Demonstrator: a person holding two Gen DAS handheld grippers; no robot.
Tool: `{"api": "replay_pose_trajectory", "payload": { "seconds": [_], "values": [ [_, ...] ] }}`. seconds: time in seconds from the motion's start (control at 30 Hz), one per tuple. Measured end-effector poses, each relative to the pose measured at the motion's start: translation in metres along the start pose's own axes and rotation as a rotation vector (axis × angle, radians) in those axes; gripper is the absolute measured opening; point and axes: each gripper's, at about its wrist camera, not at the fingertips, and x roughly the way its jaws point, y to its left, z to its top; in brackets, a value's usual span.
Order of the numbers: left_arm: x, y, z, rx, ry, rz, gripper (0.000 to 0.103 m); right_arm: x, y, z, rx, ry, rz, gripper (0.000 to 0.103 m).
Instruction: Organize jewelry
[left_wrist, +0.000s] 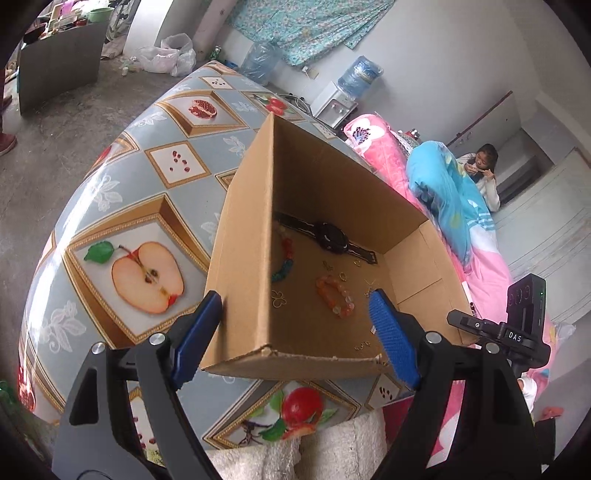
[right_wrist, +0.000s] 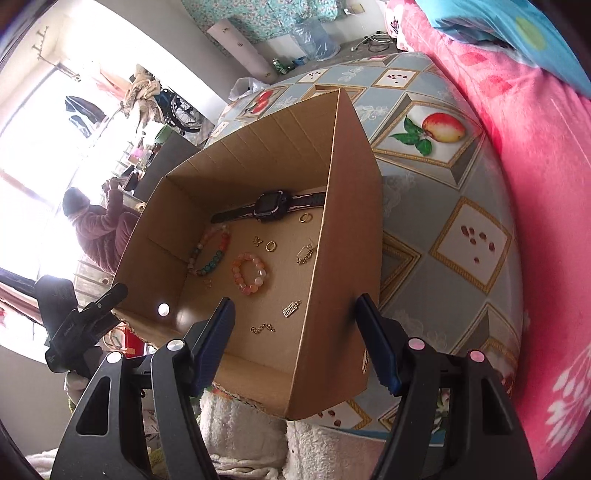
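An open cardboard box (left_wrist: 243, 258) (right_wrist: 347, 221) stands on a table covered with a fruit-print cloth (left_wrist: 147, 177) (right_wrist: 454, 206). On its floor lie a black watch (left_wrist: 330, 238) (right_wrist: 271, 205), an orange bead bracelet (left_wrist: 336, 297) (right_wrist: 249, 273), a multicoloured bead bracelet (left_wrist: 284, 258) (right_wrist: 210, 254), gold rings (right_wrist: 270, 245) and small gold chains (right_wrist: 263, 328). My left gripper (left_wrist: 295, 299) is open and straddles the box's left wall near the front corner. My right gripper (right_wrist: 295, 299) is open astride the right wall, one finger inside and one outside. Neither holds anything.
Pink bedding (right_wrist: 535, 147) and a blue quilt (left_wrist: 443, 199) lie beside the table. White fluffy fabric (left_wrist: 258, 454) hangs below the near table edge. One person (left_wrist: 480, 170) sits past the bedding, another (right_wrist: 99, 229) by the bright window. A water dispenser (left_wrist: 336, 103) stands at the wall.
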Motion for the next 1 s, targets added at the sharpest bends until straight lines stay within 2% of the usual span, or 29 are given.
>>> {"api": "replay_pose_trajectory", "payload": {
  "seconds": [0.2, 0.37, 0.5, 0.53, 0.57, 0.63, 0.7, 0.77, 0.87, 1.0],
  "values": [
    [-0.001, 0.005, -0.033, 0.003, 0.000, 0.013, 0.077, 0.000, -0.007, -0.030, 0.016, -0.027, -0.014, 0.067],
    [-0.008, 0.004, -0.045, 0.044, -0.045, 0.062, 0.077, -0.008, -0.009, -0.045, 0.025, -0.111, -0.011, 0.067],
    [-0.029, -0.005, -0.059, 0.130, -0.146, 0.182, 0.079, -0.028, 0.005, -0.067, -0.034, -0.233, -0.142, 0.068],
    [-0.035, -0.009, -0.063, 0.150, -0.166, 0.197, 0.079, -0.032, 0.011, -0.075, -0.059, -0.260, -0.182, 0.071],
    [-0.040, -0.012, -0.067, 0.164, -0.183, 0.213, 0.079, -0.034, 0.018, -0.083, -0.088, -0.281, -0.222, 0.080],
    [-0.048, -0.020, -0.075, 0.200, -0.214, 0.269, 0.083, -0.036, 0.030, -0.098, -0.153, -0.306, -0.281, 0.084],
    [-0.052, -0.028, -0.083, 0.228, -0.233, 0.360, 0.086, -0.035, 0.039, -0.113, -0.195, -0.314, -0.311, 0.088],
    [-0.055, -0.031, -0.092, 0.245, -0.241, 0.416, 0.087, -0.032, 0.045, -0.127, -0.218, -0.309, -0.327, 0.090],
    [-0.059, -0.033, -0.105, 0.241, -0.257, 0.434, 0.090, -0.025, 0.053, -0.143, -0.254, -0.294, -0.327, 0.092],
    [-0.048, -0.037, -0.110, 0.231, -0.225, 0.456, 0.090, -0.005, 0.061, -0.145, -0.246, -0.258, -0.313, 0.093]
  ]
}}
